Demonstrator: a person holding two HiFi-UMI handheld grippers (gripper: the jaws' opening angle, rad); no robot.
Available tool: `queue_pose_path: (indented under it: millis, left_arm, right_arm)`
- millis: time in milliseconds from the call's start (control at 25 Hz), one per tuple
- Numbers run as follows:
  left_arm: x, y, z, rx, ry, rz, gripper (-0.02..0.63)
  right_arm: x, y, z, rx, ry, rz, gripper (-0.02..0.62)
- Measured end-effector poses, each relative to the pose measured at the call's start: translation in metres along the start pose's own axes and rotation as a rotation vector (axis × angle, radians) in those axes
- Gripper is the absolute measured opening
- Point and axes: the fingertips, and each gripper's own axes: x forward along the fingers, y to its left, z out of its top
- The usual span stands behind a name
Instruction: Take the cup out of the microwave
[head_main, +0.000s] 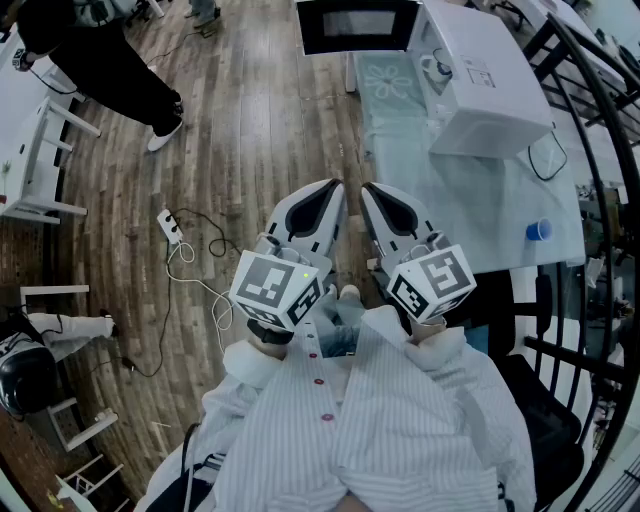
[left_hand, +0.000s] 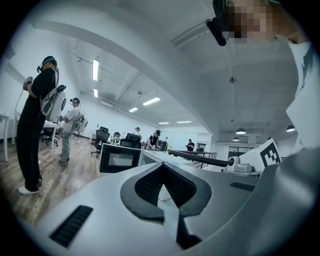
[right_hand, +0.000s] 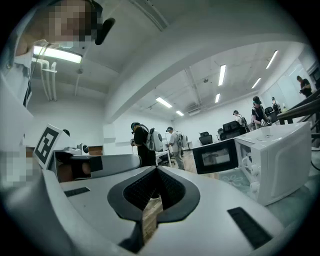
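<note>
1. The desk (head_main: 520, 215) carries the white microwave (head_main: 490, 80), well ahead of both tools.
2. Its door (head_main: 360, 25) stands open for access; the cup cannot be made out inside.
3. The left tool (head_main: 338, 188) and right tool (head_main: 366, 190), each pressed together and empty, sit level by the chest, probably poised to reach.

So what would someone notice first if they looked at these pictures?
The left gripper and right gripper sit side by side mid-picture in the head view, fingers shut and empty. At the top, a white microwave stands on the table with its door swung open.
</note>
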Motion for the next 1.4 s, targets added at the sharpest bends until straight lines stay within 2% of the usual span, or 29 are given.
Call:
queue_pose_path:
  millis: [280, 840, 1080, 1400]
  left_arm:
    - [0.004, -0.007, 0.003, 0.014, -0.005, 0.008, 0.009]
    - [0.003, -0.012, -0.005, 0.005, -0.017, 0.077, 0.009]
    - [0.007, 0.011, -0.006, -0.005, -0.02, 0.087, 0.009]
    - [0.034, 0.069, 0.001, -0.014, -0.013, 0.05, 0.009]
  right_arm:
    - [-0.003, -0.004, 0.005, 0.002, -0.011, 0.017, 0.034]
    - [-0.004, -0.007, 0.0, 0.024, -0.005, 0.076, 0.035]
    - [0.015, -0.009, -0.003, 0.03, 0.004, 0.078, 0.035]
    - [0.073, -0.026, -0.004, 0.044, 0.016, 0.031, 0.035]
